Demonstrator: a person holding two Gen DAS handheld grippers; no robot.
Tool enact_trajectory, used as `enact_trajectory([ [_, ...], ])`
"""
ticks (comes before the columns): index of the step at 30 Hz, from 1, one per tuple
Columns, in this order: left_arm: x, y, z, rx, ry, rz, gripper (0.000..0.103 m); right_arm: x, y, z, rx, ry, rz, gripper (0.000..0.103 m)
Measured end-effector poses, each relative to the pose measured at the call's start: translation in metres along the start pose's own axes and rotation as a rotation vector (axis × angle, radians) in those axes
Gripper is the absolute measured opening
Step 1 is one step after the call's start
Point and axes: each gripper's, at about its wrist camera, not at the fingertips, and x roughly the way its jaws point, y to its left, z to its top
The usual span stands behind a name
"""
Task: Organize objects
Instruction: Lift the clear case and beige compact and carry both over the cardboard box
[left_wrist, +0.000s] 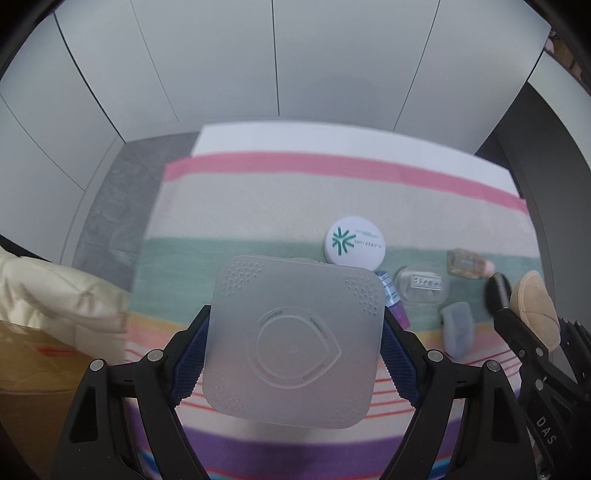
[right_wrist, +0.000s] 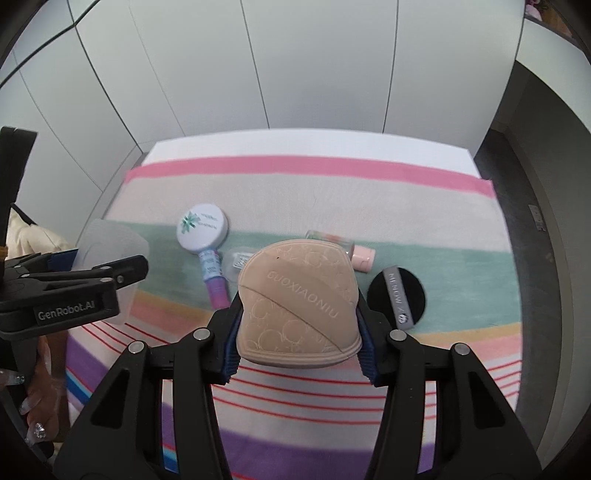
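Claws each held a piece above the striped desk: left claw (left_wrist: 295, 343) clamped the frosted square lid (left_wrist: 293, 341), right claw (right_wrist: 297, 328) pinched the tan puff (right_wrist: 299, 302). Remaining cosmetics lay around twelve o'clock. Next probably required pairing them carefully.

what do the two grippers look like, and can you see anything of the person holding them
Both are matt black plastic with silver rivets at the linkage joints and ribbed blue pads on the fingers. The left gripper bears white "GenRobot.AI" lettering on its side, seen from the right wrist view; the right gripper shows "DAS" on its body. No cables show. Of the person, only a hand with long jewelled nails shows.
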Motion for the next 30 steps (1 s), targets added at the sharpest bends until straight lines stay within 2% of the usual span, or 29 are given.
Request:
enact_trajectory([
  [10,-0.115,0.012,0.011,0.026,-0.098,0.022,0.085,-0.106,0.005,0.024,0.013,-0.052,-0.044,0.054],
  [14,-0.166,0.016,0.016,0.034,-0.172,0.067,0.085,-0.148,0.012,0.033,0.014,-0.077,-0.064,0.055],
  [17,-0.2,0.016,0.014,0.039,-0.211,0.074,0.085,-0.177,0.015,0.038,0.032,-0.087,-0.016,0.055],
  [20,-0.227,0.015,0.01,0.043,-0.233,0.062,0.085,-0.203,0.02,0.042,0.025,-0.107,-0.015,0.055],
  [23,-0.247,0.015,0.006,0.045,-0.247,0.032,0.085,-0.224,0.027,0.041,0.002,-0.135,-0.011,0.055],
  [26,-0.257,0.014,0.004,0.042,-0.254,0.033,0.085,-0.234,0.03,0.038,0.0,-0.141,0.008,0.055],
  [30,-0.257,0.011,-0.002,0.043,-0.249,0.036,0.085,-0.236,0.03,0.034,0.013,-0.137,0.005,0.055],
])
